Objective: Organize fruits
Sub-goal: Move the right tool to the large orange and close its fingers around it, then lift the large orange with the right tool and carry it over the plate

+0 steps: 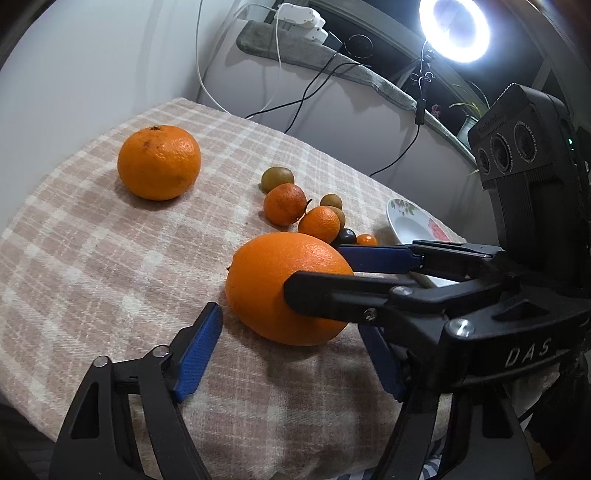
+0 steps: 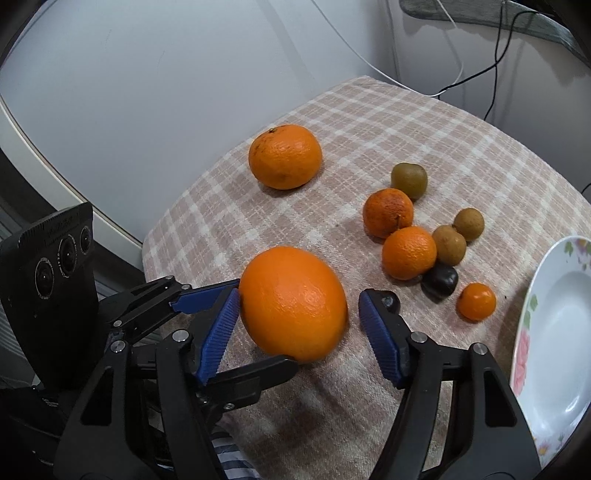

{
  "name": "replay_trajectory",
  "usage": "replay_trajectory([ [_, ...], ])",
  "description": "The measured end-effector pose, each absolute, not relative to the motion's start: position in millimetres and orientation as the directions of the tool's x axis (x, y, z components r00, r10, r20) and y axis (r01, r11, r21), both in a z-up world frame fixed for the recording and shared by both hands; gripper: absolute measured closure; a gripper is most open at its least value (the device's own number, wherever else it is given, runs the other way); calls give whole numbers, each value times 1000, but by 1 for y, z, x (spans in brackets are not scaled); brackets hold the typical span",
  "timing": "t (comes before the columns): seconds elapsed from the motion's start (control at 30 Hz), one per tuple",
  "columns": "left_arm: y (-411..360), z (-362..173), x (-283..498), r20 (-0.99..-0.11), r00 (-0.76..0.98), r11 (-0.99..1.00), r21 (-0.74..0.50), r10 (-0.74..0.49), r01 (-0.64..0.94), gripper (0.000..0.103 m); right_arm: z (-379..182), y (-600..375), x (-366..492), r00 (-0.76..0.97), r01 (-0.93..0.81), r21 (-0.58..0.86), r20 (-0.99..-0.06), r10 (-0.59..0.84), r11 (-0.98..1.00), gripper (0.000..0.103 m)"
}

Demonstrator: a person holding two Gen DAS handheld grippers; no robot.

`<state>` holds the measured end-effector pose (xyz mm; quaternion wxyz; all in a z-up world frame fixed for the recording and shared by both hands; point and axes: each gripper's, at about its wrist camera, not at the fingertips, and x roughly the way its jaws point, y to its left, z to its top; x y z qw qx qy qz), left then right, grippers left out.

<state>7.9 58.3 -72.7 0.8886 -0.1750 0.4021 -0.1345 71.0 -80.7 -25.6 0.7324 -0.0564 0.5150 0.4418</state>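
Fingers on the right gripper are spread apart around the big orange. One blue pad is right up against the fruit's side, and there's a visible gap on the other side, so it's not clamped. The left gripper is wide open too and comes at the same orange from the other direction. In the right wrist view its two tips sit at the orange's near edges, though I can't tell if they're actually touching. The orange itself sits on the pink checked cloth covering the counter, near the front edge. A second large orange sits well apart toward the back by the wall. Off to the side there's a tight little cluster: two small tangerines touching each other, a greenish round fruit just behind them, two brown longan-looking ones, a dark shiny fruit and a tiny orange one. A white floral plate sits just beside that cluster. A ring light glows up in the back corner.
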Motion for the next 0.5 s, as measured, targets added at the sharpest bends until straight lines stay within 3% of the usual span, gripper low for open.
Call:
replay_trajectory([
  [0.5, 55, -70, 8, -662, 648, 906, -410, -376, 107, 32, -26, -78, 68, 70, -714, 377, -800, 595, 590, 37],
])
